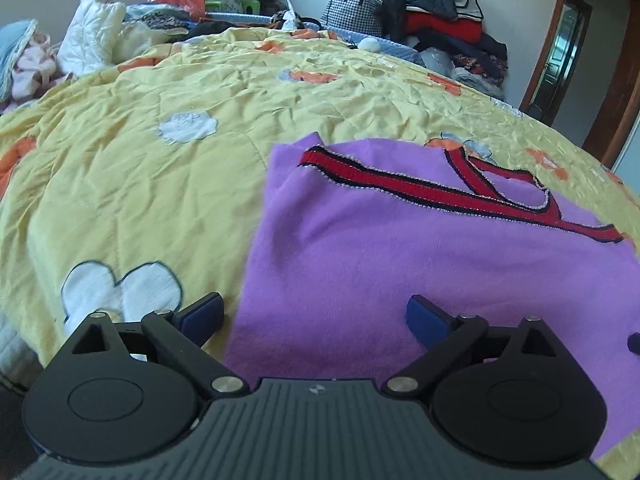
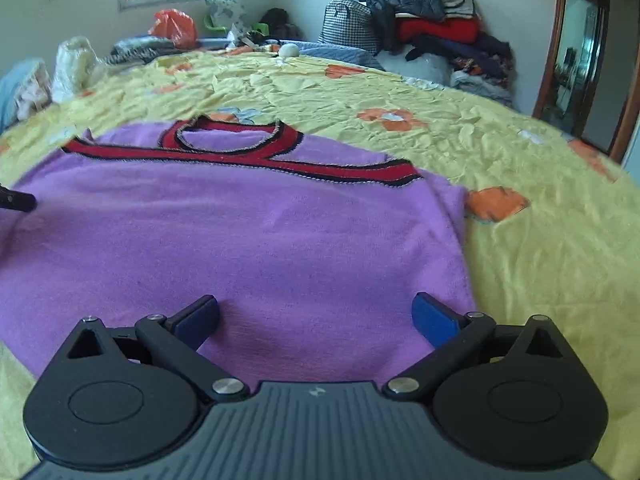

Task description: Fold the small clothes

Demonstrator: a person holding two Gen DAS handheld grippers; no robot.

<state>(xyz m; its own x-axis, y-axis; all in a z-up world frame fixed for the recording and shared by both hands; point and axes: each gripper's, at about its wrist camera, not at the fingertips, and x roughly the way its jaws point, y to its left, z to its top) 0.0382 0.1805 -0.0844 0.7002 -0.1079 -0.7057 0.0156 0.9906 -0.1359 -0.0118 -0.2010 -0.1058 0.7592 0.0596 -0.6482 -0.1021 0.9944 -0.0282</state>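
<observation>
A small purple knit vest with red and black trim lies flat on the yellow bedspread. My left gripper is open and empty, low over the vest's near left edge, with one finger over the spread and one over the vest. In the right wrist view the vest fills the middle, neckline at the far side. My right gripper is open and empty over the vest's near right part. A dark tip of the left gripper shows at the left edge.
The bedspread has orange and white flower patches. Piles of clothes and bags stand along the far wall, with white bedding at far left. A wooden door frame is at right.
</observation>
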